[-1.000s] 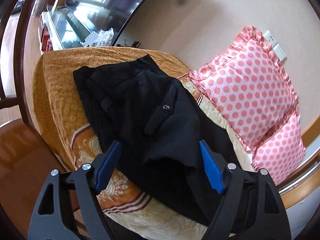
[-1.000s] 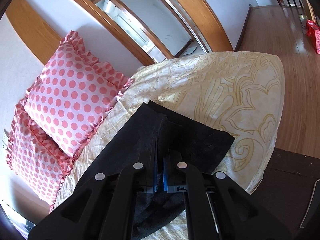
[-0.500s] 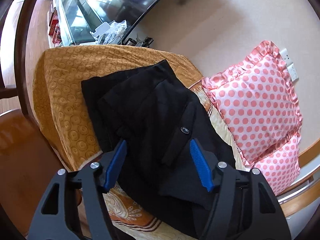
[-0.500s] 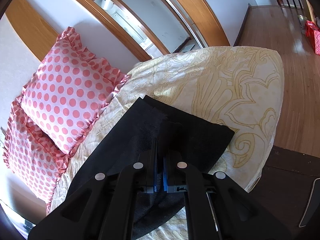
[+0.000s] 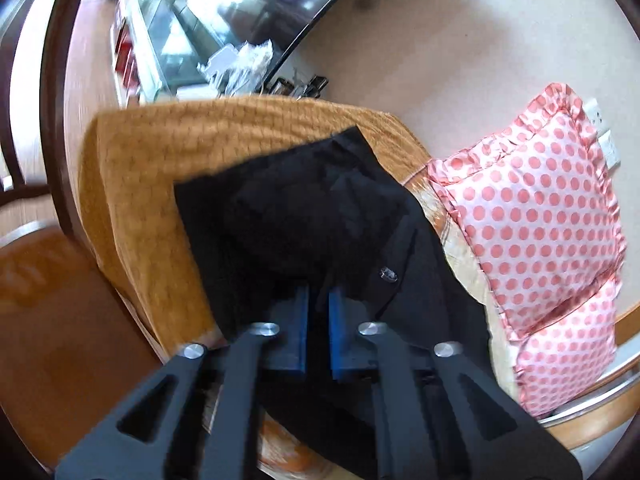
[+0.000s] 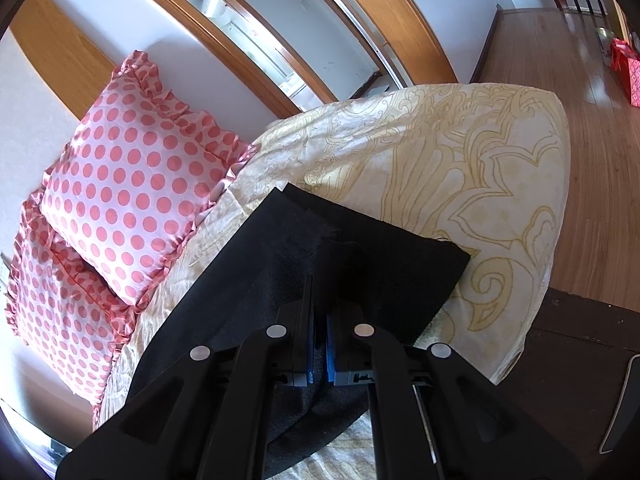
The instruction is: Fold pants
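Pants (image 5: 320, 216) lie lengthwise on bed (image 6: 460, 160), beside pillows (image 6: 132, 184). L gripper (image 5: 318, 300) jaws just closed, pinching waist end near button (image 5: 388, 274). R gripper (image 6: 320, 292) clamped on hem end. Long axis runs between the two grips, so next move = bring the ends together.

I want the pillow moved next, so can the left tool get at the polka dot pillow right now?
Probably not yet: the left tool is shut on the black pants. The polka dot pillow lies unobstructed beside them.
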### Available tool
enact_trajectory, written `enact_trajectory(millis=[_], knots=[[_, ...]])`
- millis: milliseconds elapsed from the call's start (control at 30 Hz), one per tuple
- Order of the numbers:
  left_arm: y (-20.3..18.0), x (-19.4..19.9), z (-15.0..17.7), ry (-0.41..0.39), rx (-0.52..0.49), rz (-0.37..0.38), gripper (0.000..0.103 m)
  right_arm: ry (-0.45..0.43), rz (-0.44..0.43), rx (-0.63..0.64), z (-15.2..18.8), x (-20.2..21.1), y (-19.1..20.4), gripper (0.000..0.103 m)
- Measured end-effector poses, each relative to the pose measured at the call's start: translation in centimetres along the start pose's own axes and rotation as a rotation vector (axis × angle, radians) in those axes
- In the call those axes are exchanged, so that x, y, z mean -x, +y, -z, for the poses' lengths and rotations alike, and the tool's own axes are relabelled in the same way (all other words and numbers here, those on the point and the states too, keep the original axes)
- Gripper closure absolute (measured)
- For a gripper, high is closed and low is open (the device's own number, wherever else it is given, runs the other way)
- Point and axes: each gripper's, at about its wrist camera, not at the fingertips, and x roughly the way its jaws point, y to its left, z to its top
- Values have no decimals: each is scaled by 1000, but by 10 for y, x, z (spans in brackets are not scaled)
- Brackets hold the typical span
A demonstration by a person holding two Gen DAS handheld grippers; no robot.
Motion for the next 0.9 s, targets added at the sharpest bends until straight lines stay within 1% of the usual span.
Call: enact_trajectory(millis=[67, 133, 167, 200, 233, 267, 300, 333, 367, 400, 433, 500, 567, 633, 700, 767, 833, 900], knots=[[0, 11, -9, -47, -42, -17, 97, -3, 1, 11, 0, 1, 1, 99], [0, 28, -16, -118, -96, -59, 97, -11, 1, 22, -1, 2, 3, 99], [1, 29, -17, -117, -105, -64, 97, -17, 1, 26, -1, 3, 4, 99], [4, 24, -18, -98, -118, -88, 97, -20, 6, 28, -1, 4, 4, 99], [5, 18, -17, -81, -131, -120, 97, -21, 7, 27, -2, 3, 4, 99], [6, 7, -13, -57, -162, -168, 97, -18, 10, 24, -2, 2, 3, 99], [5, 0, -10, -50, -189, -198, 94, -15, 14, 22, -1, 2, 3, 99], [0, -1, -5, -69, -237, -227, 89, -10, 20, 21, -1, 1, 2, 99], [-3, 1, -3, -76, -257, -242, 87, -5, 24, 20, 0, 1, 1, 99], [-7, 6, -2, -89, -266, -248, 74, -3, 24, 16, 0, 2, 0, 99], [-10, 10, 0, -102, -267, -247, 55, -2, 20, 12, 0, 3, -1, 99], [-20, 26, 7, -154, -289, -225, 36, -4, 9, 7, -1, 7, -2, 99], [-38, 38, 19, -195, -356, -209, 31, -2, 4, 17, -4, 8, 0, 99], [-58, 43, 33, -195, -428, -156, 19, -4, 3, 34, -8, 8, 3, 99], [-82, 40, 51, -139, -511, -52, 17, -21, 12, 59, -11, 14, 9, 99], [-105, 28, 73, -44, -590, 47, 17, -39, 63, 88, -9, 23, 10, 99], [-123, 16, 95, 34, -668, 119, 17, -36, 95, 80, -4, 28, 1, 99], [-135, 4, 112, 81, -731, 145, 17, -4, 115, 80, 3, 23, -8, 99]])
